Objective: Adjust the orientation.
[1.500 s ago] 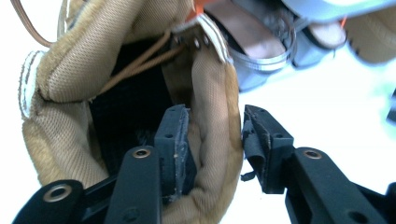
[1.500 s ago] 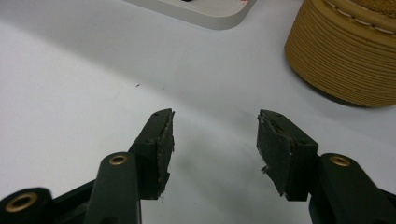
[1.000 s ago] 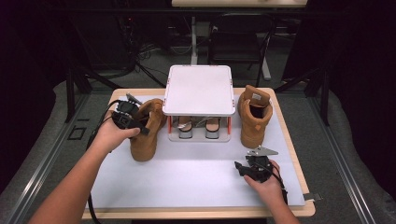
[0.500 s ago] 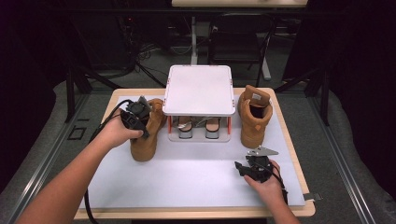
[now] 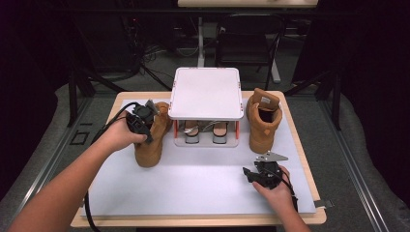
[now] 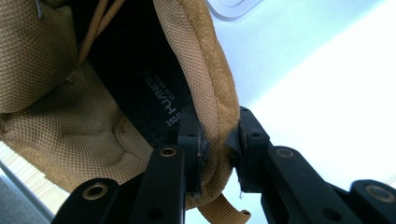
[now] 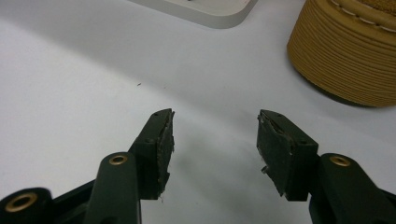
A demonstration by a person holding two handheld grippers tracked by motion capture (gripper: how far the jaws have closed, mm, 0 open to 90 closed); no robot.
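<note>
Nearest to us, at the front right of the white mat (image 5: 193,188), our right hand (image 5: 278,191) holds the right gripper (image 5: 250,174) low over the bare surface; in the right gripper view its jaws stand spread with nothing between them (image 7: 215,135), and the ribbed tan sole of the right boot (image 7: 345,51) sits beyond them at the upper right, well apart from the pads. A little farther in, on the left side, our left hand (image 5: 123,135) carries the left gripper (image 5: 145,121) onto the top of the left boot (image 5: 152,145), which stands upright on the mat just beside the left edge of the white rack (image 5: 205,92). In the left gripper view the jaws have just been closing and now pinch the padded collar of that boot (image 6: 217,144), one pad inside the dark lining and the other outside on the suede. Under the rack's flat top we see a pair of sandals (image 5: 205,133) on its lower level. The right boot (image 5: 263,121) stands upright just beside the rack's right edge. Everything rests on the wooden table (image 5: 309,164), with a dark chair (image 5: 246,43) behind it.
</note>
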